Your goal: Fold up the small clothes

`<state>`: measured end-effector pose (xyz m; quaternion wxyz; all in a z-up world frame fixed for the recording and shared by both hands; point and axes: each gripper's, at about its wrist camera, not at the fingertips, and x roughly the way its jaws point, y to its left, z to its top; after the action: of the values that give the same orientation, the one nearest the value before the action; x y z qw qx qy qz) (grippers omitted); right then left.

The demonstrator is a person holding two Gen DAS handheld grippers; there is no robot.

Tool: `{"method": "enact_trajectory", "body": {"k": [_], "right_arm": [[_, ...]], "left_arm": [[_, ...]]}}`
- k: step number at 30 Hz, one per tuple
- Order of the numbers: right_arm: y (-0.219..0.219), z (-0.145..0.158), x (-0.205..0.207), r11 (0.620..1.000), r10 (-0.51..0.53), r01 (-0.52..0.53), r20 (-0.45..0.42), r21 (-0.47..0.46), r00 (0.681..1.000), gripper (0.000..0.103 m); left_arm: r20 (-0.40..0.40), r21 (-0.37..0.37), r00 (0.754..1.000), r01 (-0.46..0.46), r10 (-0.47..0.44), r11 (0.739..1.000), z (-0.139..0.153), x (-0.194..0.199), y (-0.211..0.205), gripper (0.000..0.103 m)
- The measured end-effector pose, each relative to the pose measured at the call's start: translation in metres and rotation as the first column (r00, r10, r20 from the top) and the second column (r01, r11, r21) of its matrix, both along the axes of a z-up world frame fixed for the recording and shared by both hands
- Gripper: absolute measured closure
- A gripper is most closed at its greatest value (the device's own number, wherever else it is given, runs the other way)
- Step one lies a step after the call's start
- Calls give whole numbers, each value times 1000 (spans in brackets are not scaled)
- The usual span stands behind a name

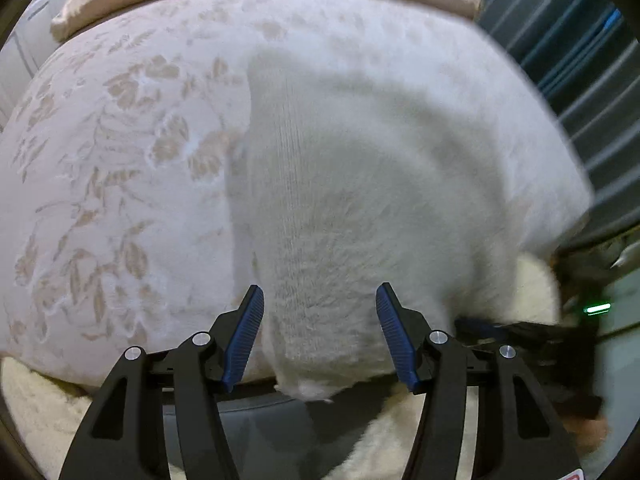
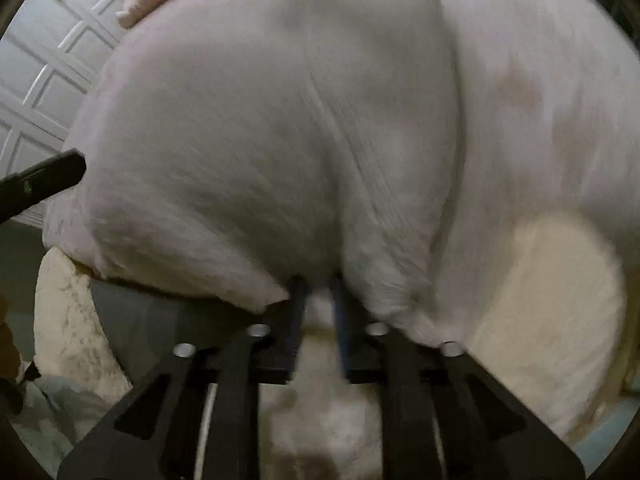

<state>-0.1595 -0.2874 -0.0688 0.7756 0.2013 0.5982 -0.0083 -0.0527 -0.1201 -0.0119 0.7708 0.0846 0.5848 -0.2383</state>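
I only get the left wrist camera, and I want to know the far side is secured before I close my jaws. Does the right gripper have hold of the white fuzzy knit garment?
Observer: Yes. In the right wrist view, the right gripper is shut on a bunched fold of the white fuzzy knit garment, near its lower edge.
Operator: Is the cloth slack around that pinch?
Observer: It doesn't look slack. Long creases fan upward from the pinch, though that view is blurred.
Operator: Is there much cloth behind the fingers?
Observer: Some. A strip of the garment passes back between the fingers towards the camera.
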Motion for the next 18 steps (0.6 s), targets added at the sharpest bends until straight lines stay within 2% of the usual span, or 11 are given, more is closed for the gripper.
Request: {"method": "enact_trajectory", "body": {"k": [2,4,6,8,11,12,13,14,15,16,18], "right_arm": [[-8,22,3,1000,-11,11,41,-4,999,94],[-25,60,14,998,-28,38,159,-59,987,89],[-44,82,28,991,-71,97,250,-96,966,63],[-64,87,50,979,-117,162,304,-126,946,52],[-84,64,84,977,-157,191,287,-95,945,52],[-81,54,97,979,-165,190,270,-69,949,57],[-81,44,108,983,-164,180,242,-43,956,68],[-79,39,116,984,-167,176,216,-20,962,93],[-80,45,119,985,-172,174,231,10,958,93],[-78,62,116,987,-157,159,298,18,941,93],[-76,91,105,988,-142,157,393,-6,909,94]], "left_arm": [[-4,17,1000,-20,20,1000,-8,1,-4,46],[16,15,999,-33,32,999,-5,2,-2,44],[31,37,999,-41,40,998,-6,3,-5,38],[34,40,998,-46,44,998,-9,4,-7,38],[37,46,998,-58,57,997,-11,4,-11,38],[41,51,997,-60,58,997,-12,5,-12,38],[43,56,997,-62,60,996,-12,5,-12,38],[43,57,997,-63,61,996,-13,8,-11,38],[45,56,997,-67,64,996,-12,8,-11,38],[49,58,997,-68,65,996,-12,9,-11,38],[50,60,997,-68,65,996,-13,11,-12,37]]}}
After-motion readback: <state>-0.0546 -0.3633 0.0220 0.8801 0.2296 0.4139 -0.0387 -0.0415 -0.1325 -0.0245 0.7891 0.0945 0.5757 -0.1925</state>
